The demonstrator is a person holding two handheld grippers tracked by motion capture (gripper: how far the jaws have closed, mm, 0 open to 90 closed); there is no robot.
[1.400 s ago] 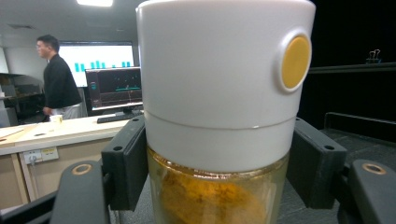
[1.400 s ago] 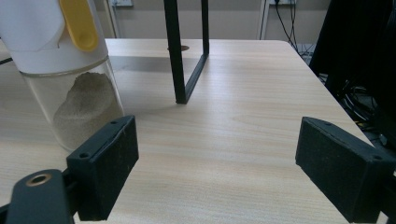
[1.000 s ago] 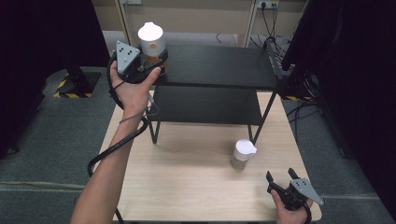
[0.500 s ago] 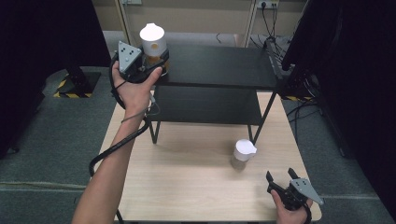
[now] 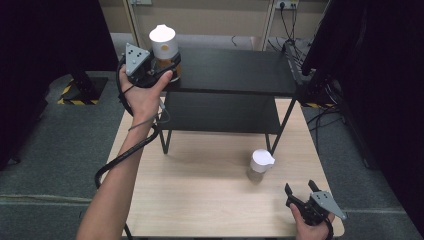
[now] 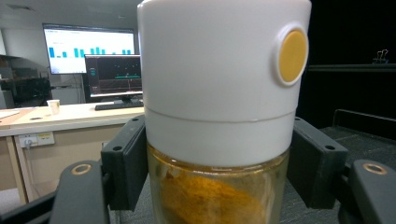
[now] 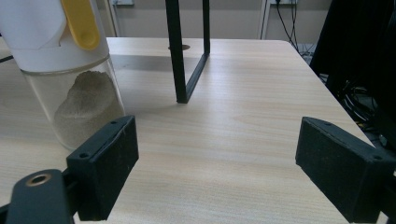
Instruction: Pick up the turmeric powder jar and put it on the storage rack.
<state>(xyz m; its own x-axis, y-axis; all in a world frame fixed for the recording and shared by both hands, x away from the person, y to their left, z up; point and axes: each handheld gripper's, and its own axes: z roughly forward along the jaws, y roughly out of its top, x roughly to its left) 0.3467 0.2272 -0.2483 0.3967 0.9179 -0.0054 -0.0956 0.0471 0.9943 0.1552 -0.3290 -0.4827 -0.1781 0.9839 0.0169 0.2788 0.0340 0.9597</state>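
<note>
Nearest the person, at the desk's front right corner, the right claw (image 5: 302,194) rests low in the right hand with its jaws spread wide and nothing between them. In the right gripper view the two black pads stand well apart over bare wood, and the jar with pale grey powder (image 7: 65,79) sits just beyond the left pad, untouched. In the high view this same jar (image 5: 260,165) stands upright on the light wooden desk (image 5: 200,200), near the front right leg of the black shelf rack (image 5: 235,70), its white cap with a yellow tab still on.

Farther off, the left hand (image 5: 145,97) is raised to the rack's top level. The left claw (image 5: 167,67) is closed on the jar with orange-yellow powder (image 5: 164,47); the left gripper view shows the pads (image 6: 126,163) pressed against the glass on both sides, just under the white cap. This jar is upright at the front left corner of the top shelf. Whether its base already bears on the shelf or hangs just above it cannot be told from these views.

Judged from how things lie, the work looks roughly half done: one jar has reached the top shelf but is not yet let go, so the left claw has to open and draw back. The grey-powder jar on the desk is likely what remains, and the open right claw sits close enough to take it.
</note>
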